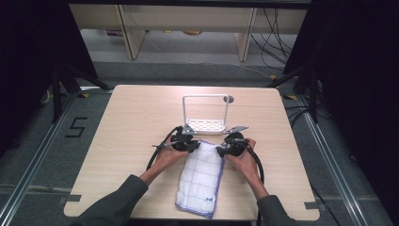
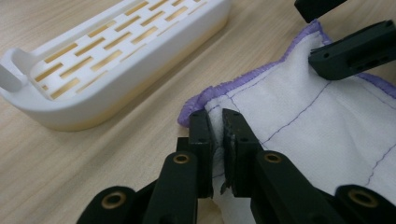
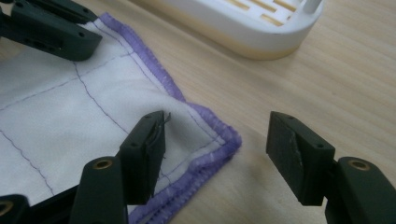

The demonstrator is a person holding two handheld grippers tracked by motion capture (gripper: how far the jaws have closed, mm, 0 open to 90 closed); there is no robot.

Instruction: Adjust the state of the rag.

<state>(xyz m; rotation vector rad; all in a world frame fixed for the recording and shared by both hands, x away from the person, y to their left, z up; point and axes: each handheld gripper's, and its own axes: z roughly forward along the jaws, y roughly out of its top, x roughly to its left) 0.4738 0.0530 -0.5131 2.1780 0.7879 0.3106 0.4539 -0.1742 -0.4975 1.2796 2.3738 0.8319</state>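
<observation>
Cloth (image 2: 299, 121) corner pinched in left gripper (image 2: 217, 122); right gripper (image 3: 215, 135) wide open.

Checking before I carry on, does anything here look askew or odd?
Only small things: the cloth lies slanted on the table, and the left gripper bunches its corner. The rack stands upright.

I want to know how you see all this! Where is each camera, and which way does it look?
High view: above the person's side, looking forward and down at the table; forearms, hands and both claws show.
Left gripper view: rides the left claw, looking along its jaws shut on the cloth corner.
Right gripper view: rides the right claw, looking along its open jaws at the other corner.
Both gripper views share the cloth and the white slotted tray.
</observation>
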